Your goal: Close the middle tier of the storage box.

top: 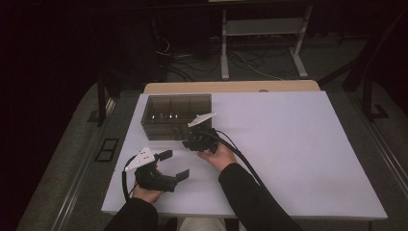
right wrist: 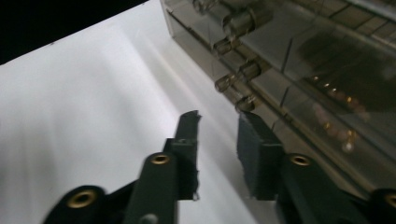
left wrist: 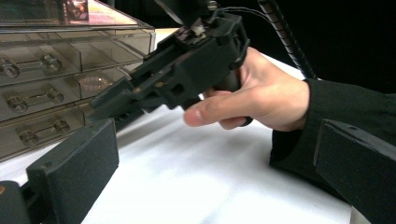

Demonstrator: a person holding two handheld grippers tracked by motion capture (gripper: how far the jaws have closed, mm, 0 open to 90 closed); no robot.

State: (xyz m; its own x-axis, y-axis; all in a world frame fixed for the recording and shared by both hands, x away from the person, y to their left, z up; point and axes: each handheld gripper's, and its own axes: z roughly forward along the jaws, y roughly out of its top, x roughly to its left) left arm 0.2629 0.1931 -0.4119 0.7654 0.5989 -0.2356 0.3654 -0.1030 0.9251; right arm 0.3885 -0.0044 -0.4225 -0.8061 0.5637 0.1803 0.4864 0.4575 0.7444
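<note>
Right gripper (top: 191,143) sits at the front face of the clear drawer box (top: 175,117), jaws a little apart with nothing between them, the drawer handles (right wrist: 233,77) just beyond its tips. Left gripper (top: 174,166) rests on the white table (top: 288,154), jaws spread wide and empty, aimed across at the right hand (left wrist: 254,95). Behind the table: dark floor, loose cables (top: 250,62), a pale metal stand (top: 262,29).

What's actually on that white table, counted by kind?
Clear plastic drawer boxes: 1
Hand-held black tongs: 2, the left tongs and the right tongs
Total: 3 things on or over the white table
</note>
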